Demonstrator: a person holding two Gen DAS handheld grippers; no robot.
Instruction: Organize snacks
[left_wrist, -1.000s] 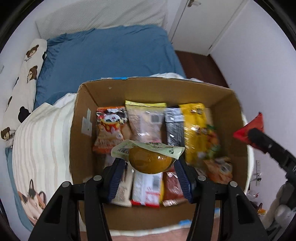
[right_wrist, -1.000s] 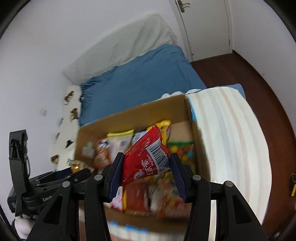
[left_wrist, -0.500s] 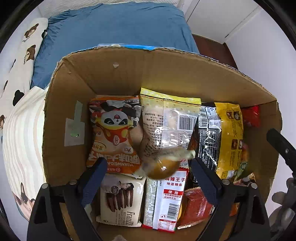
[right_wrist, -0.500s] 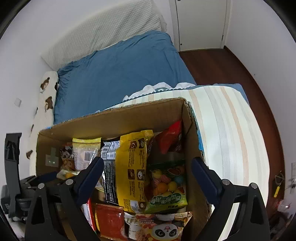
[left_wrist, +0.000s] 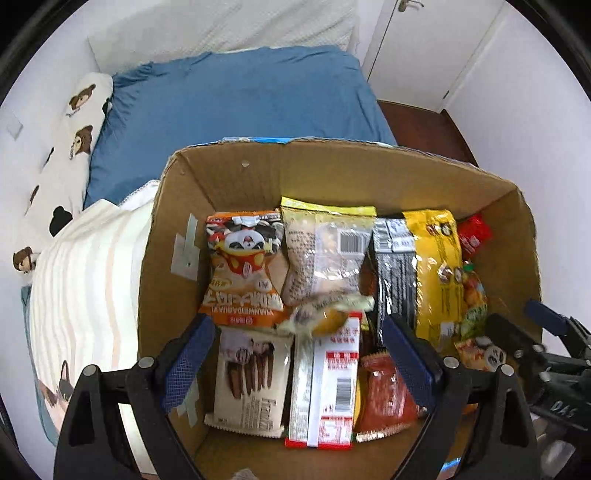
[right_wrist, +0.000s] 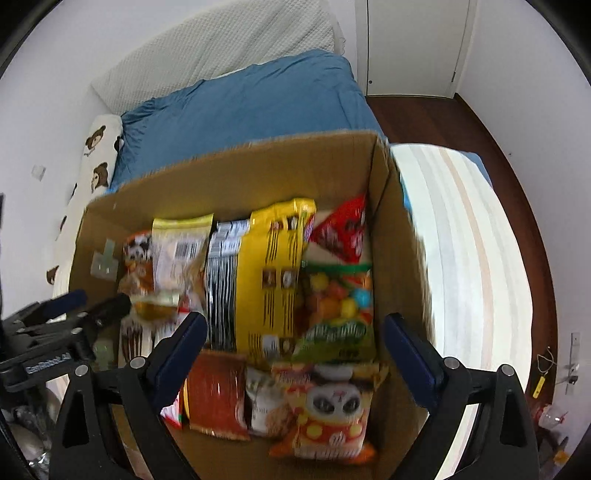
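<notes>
Hovering over the cardboard box (left_wrist: 229, 173) on the bed (left_wrist: 236, 96), I have my left gripper (left_wrist: 297, 363) spread wide with nothing between its fingers, and my right gripper (right_wrist: 295, 350) is spread just as wide and empty too. In the left wrist view a small round orange-brown snack in a clear wrapper (left_wrist: 327, 314) lies loose on top of the packets, near the middle of the box, touching the red-and-white packet (left_wrist: 334, 384) below it. To its left sits the orange panda packet (left_wrist: 242, 266), with a white packet of chocolate sticks (left_wrist: 249, 380) nearer to me. Farther back stands a pale packet with a barcode (left_wrist: 327, 251), then a black packet (left_wrist: 393, 273) and a yellow packet (left_wrist: 437, 273) to the right. A red packet (right_wrist: 341, 229) leans in the far right corner of the box, above a bag of coloured candies (right_wrist: 338, 295). Another panda packet (right_wrist: 327, 406) lies at the near right, beside a dark red packet (right_wrist: 216, 391). A striped blanket (right_wrist: 469, 258) lies to the right of the box
</notes>
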